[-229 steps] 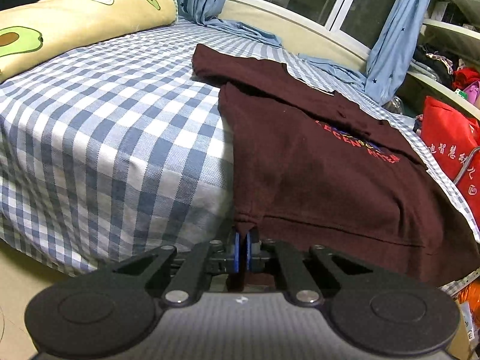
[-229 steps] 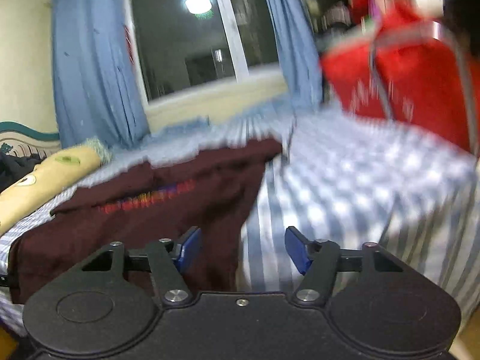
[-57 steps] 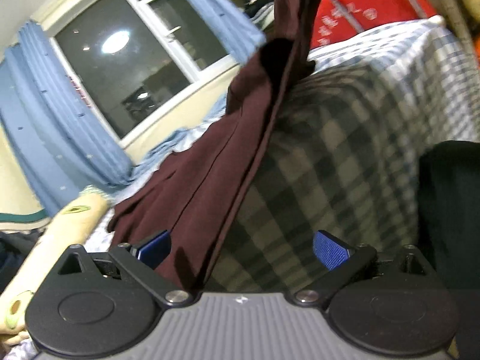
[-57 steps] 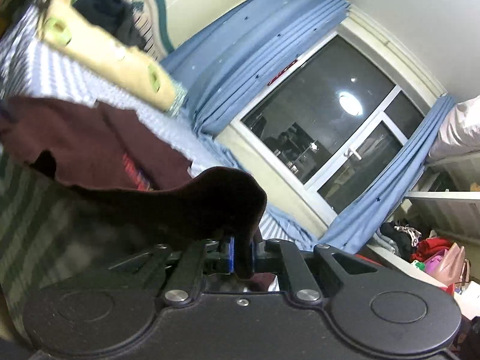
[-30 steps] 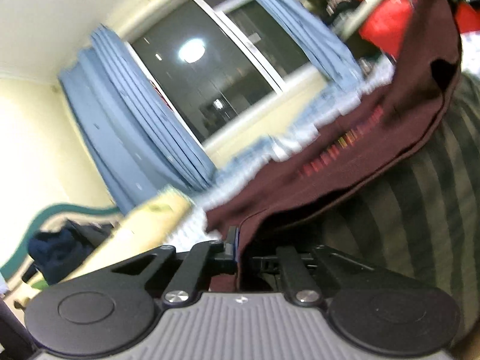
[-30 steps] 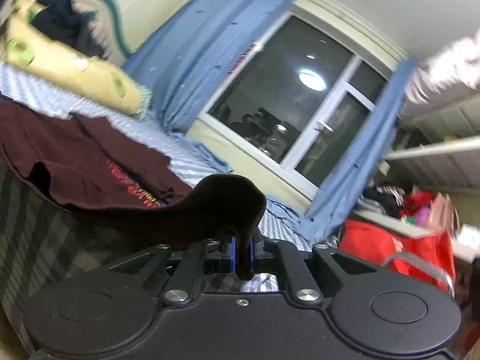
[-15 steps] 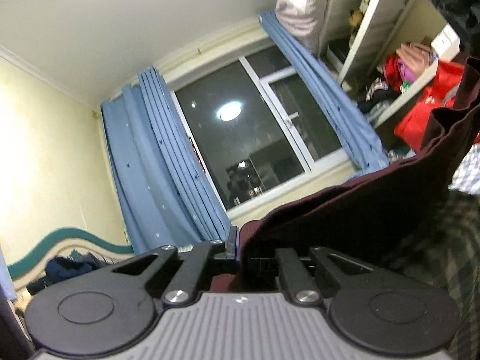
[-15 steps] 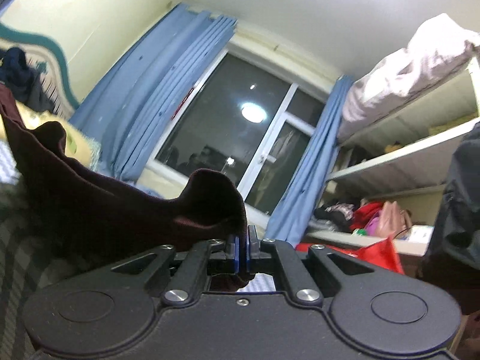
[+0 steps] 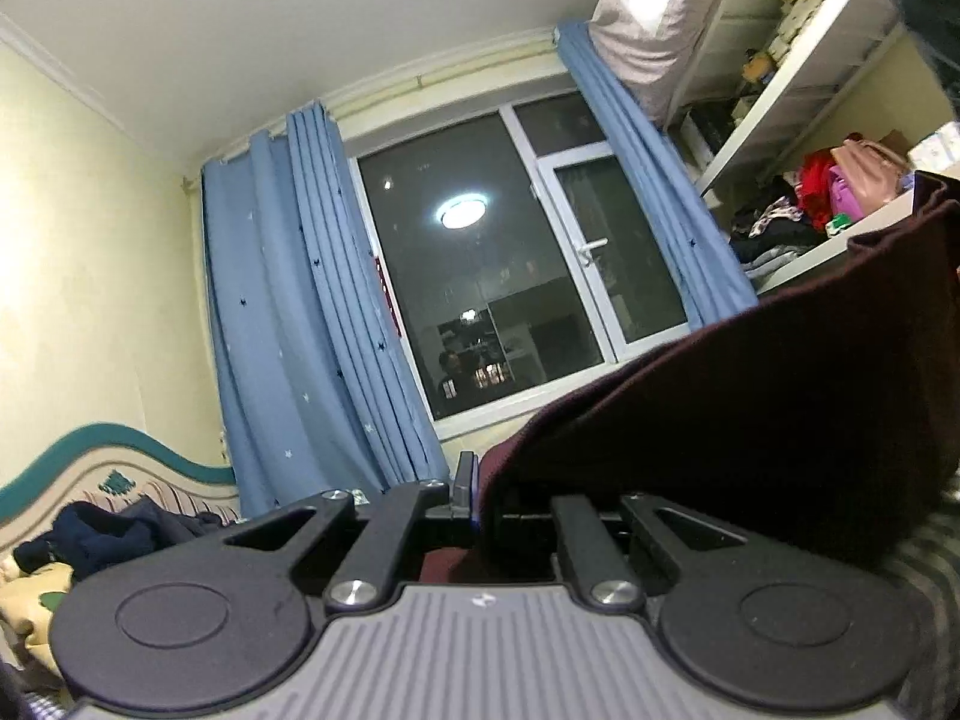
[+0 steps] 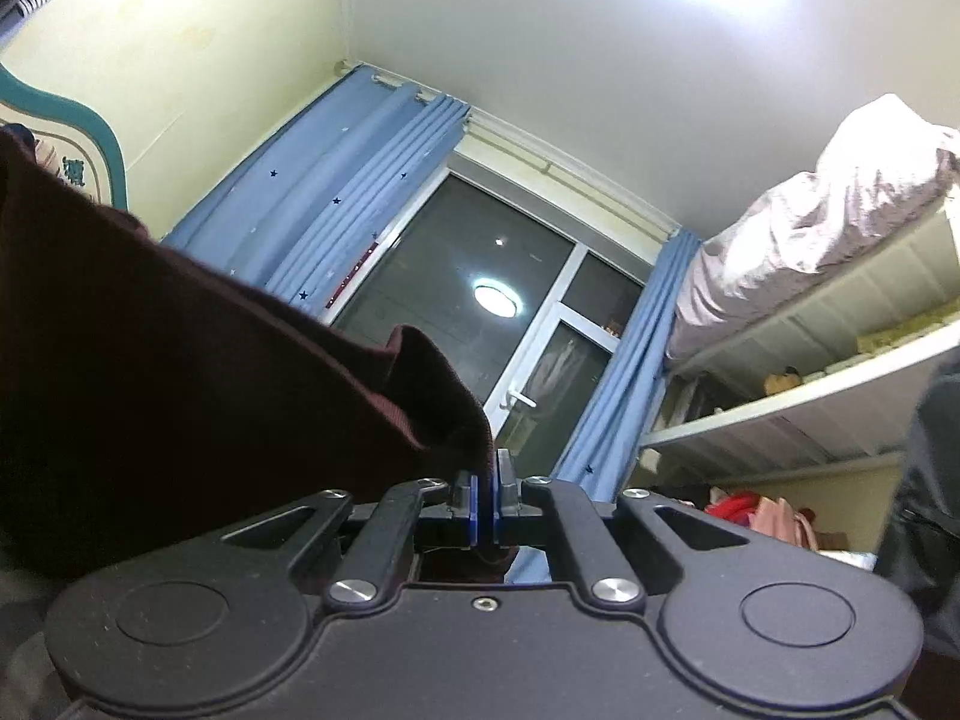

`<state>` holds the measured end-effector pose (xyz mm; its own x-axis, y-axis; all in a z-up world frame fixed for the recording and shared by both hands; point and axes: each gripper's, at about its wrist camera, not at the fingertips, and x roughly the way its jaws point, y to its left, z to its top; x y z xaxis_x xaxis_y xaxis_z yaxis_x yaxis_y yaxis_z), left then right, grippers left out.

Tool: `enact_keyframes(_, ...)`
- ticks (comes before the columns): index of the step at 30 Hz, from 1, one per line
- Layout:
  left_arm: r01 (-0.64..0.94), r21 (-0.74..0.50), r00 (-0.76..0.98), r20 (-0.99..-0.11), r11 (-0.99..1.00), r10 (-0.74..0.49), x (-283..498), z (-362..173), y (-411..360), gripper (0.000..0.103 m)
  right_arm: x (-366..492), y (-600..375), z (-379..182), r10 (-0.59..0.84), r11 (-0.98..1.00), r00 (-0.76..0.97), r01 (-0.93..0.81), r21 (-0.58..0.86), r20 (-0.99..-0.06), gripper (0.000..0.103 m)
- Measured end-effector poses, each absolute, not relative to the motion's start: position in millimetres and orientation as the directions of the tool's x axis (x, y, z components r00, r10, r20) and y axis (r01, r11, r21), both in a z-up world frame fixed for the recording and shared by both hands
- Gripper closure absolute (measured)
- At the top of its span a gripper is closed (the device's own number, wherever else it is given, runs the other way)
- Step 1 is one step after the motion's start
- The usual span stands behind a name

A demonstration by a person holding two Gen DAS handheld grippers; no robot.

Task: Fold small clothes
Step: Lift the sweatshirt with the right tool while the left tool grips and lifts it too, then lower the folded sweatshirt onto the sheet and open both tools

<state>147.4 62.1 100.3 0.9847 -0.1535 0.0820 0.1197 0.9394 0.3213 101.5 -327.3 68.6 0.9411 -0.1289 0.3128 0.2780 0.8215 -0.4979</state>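
Left wrist view: left gripper (image 9: 477, 495) jaws clenched on maroon shirt (image 9: 750, 408). Right gripper (image 10: 485, 501) likewise pinches its other corner. Shirt hangs stretched between them, lifted. Advice: keep both corners level and taut. Beyond, window (image 9: 510, 276), curtains (image 9: 288, 324).

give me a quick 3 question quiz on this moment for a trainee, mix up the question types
1. True or false: the left gripper is shut on the maroon shirt.
2. Multiple choice: what does the right gripper hold? A) a blue curtain B) the maroon shirt C) nothing
3. Fill in: behind the shirt, both cameras look at a dark window flanked by ____ curtains.

Key: 1 true; 2 B; 3 blue
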Motion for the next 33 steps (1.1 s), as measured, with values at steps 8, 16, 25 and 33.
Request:
enact_keyframes(8,0.156,0.299,0.987,-0.095,0.941,-0.133,285,134,48,0.100,246,-338,89,-0.144,0.783,0.966,0.244,-0.573,0.214,0.100)
enact_keyframes(16,0.189,0.282,0.935,-0.345,0.940,-0.085,423,98,38,0.099,383,-342,59,-0.177,0.785,0.984,0.121,-0.608,-0.033,0.100)
enact_keyframes(25,0.223,0.262,0.835,-0.549,0.939,-0.045,515,20,35,0.098,478,-338,-16,-0.201,0.792,0.934,-0.023,-0.609,-0.296,0.100)
enact_keyframes(33,0.241,0.262,0.782,-0.623,0.934,-0.027,548,-14,25,0.094,522,-336,-51,-0.214,0.803,0.878,-0.092,-0.589,-0.428,0.100)
